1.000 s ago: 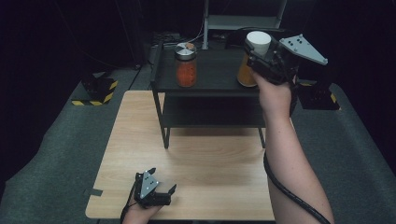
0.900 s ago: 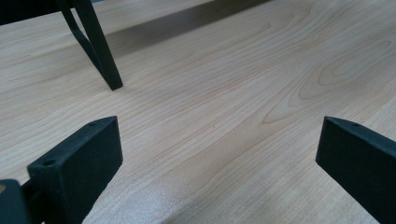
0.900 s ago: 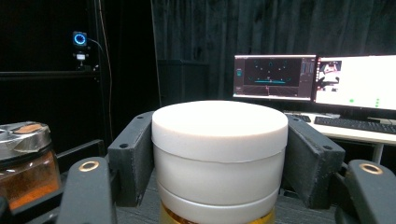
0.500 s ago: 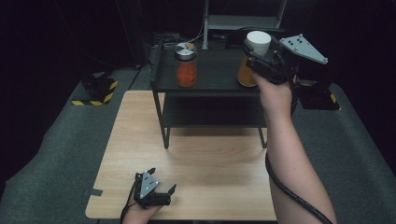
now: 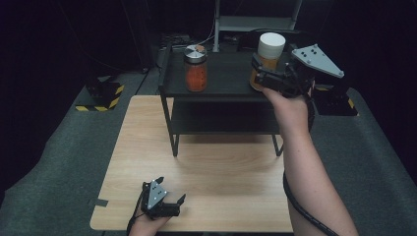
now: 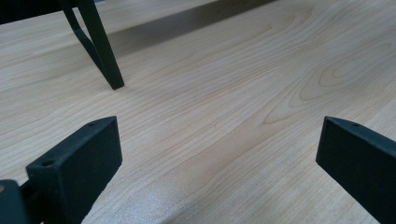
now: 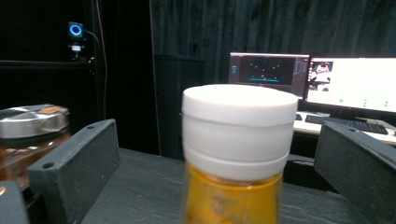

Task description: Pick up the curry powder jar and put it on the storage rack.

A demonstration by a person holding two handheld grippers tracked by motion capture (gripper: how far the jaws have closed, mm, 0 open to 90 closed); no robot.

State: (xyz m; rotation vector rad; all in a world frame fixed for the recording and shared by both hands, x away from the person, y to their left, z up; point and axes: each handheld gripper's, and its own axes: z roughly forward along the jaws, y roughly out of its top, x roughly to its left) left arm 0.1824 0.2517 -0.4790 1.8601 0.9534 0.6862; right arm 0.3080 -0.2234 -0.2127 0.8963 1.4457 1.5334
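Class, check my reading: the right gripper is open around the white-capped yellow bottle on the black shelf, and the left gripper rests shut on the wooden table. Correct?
Not quite: the left gripper is open, as the left gripper view shows, its fingers standing wide apart over the wooden table. The rest stands.

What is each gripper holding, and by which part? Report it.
Nothing is held. The right gripper is open, its jaws either side of the yellow jar without touching it. The left gripper is open over the wooden table.

Wooden table (image 5: 147, 147), black shelf (image 5: 221, 88), two jars (image 5: 196, 69)
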